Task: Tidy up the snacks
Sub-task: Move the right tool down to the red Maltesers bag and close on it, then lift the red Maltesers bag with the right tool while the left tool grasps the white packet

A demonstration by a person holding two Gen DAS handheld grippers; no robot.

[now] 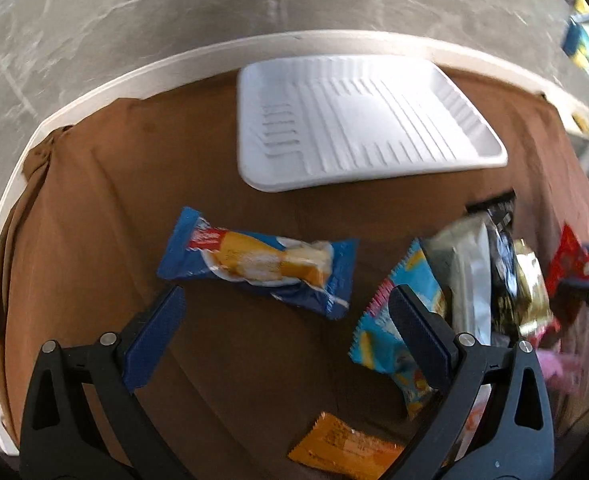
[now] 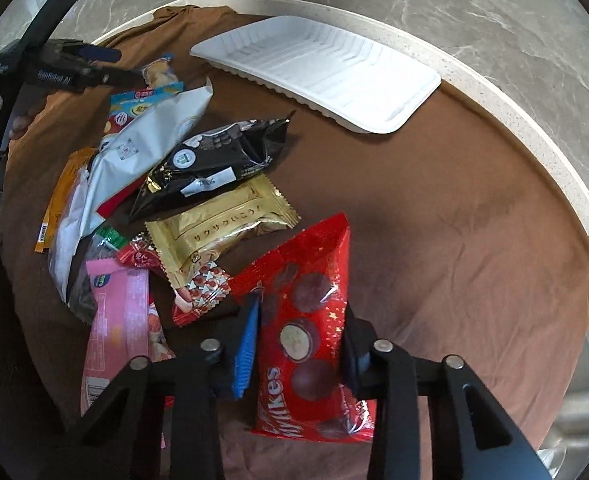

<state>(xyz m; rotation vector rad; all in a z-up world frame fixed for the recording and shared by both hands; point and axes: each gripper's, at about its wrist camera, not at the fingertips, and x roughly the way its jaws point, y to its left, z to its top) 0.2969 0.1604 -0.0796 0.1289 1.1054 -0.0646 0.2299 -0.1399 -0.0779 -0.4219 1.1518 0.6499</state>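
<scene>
On the brown-clothed surface (image 2: 434, 240), right fingers (image 2: 300, 332) clamp the red bag (image 2: 306, 320). Left fingers (image 1: 286, 316) hang wide, nothing between them, near the blue bar (image 1: 258, 260).

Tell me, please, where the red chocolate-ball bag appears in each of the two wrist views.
Left wrist view: red chocolate-ball bag at the far right edge, blurred.
Right wrist view: bag at lower centre, between the right gripper fingers.
Shared landmark: the white tray on the brown cloth.
</scene>
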